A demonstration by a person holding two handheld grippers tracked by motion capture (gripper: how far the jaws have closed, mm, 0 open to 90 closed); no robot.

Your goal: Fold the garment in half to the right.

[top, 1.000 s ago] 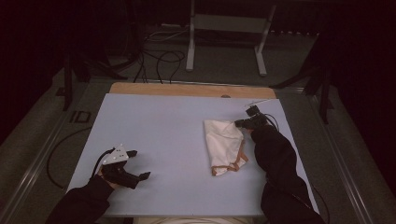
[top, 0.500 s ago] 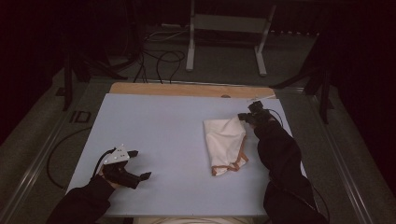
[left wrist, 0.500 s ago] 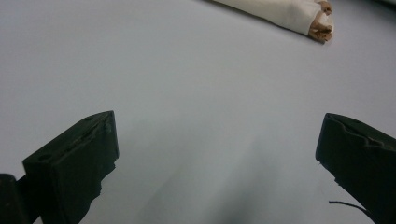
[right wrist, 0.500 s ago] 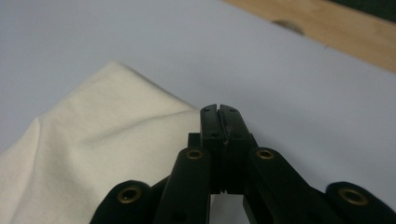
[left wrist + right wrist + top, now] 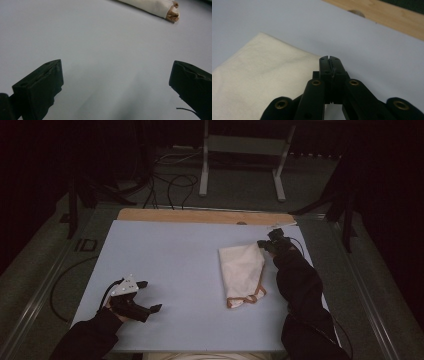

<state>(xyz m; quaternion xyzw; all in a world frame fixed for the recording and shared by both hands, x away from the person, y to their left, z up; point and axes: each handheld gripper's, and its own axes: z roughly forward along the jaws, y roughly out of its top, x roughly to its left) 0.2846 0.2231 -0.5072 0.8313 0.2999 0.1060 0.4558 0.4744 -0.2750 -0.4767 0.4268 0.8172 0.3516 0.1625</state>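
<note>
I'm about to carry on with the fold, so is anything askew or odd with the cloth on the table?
The cream cloth lies folded but not square: it narrows toward its near end, where an orange-brown strap sticks out in loops. The right gripper is at its far corner, fingers together. No tear or spill shows.

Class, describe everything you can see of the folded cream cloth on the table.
The folded cream cloth looks like soft cotton, folded flat into a tapering shape with an orange-brown trimmed edge at its near end. It lies on the pale blue table, right of centre. The right claw, jaws shut, sits at its far corner; whether it pinches fabric is unclear.
</note>
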